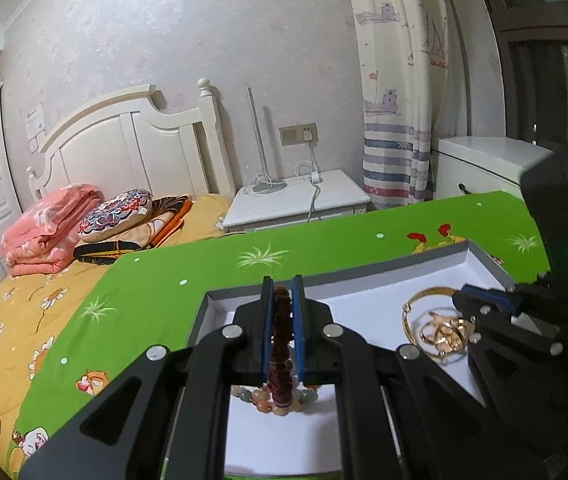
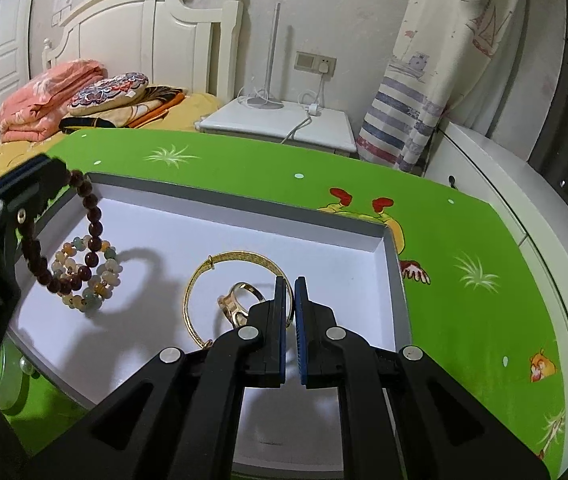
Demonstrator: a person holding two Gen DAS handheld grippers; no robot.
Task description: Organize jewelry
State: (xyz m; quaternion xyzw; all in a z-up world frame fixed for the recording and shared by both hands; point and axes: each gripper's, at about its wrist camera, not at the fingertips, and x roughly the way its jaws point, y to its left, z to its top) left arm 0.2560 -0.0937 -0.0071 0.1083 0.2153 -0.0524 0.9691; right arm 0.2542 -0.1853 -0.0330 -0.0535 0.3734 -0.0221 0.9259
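Note:
A grey box with a white inside (image 2: pixel 388 248) lies on the green table. My left gripper (image 1: pixel 282 292) is shut on a dark red bead bracelet (image 1: pixel 281 360) and holds it hanging over the box's left part (image 2: pixel 83 216). Below it in the box lies a pale multicolour bead bracelet (image 2: pixel 95 280). A gold bangle (image 2: pixel 239 258) and a wide gold ring (image 2: pixel 239 304) lie in the box's middle. My right gripper (image 2: pixel 294 284) is shut and empty, its tips just above the bangle's right side. It also shows in the left wrist view (image 1: pixel 484 296).
The green cartoon tablecloth (image 2: pixel 464 240) covers the table around the box. A clear bead strand (image 2: pixel 23 368) lies on the cloth at the box's near left corner. A bed, a white nightstand (image 2: pixel 284 124) with a lamp, and a curtain stand behind.

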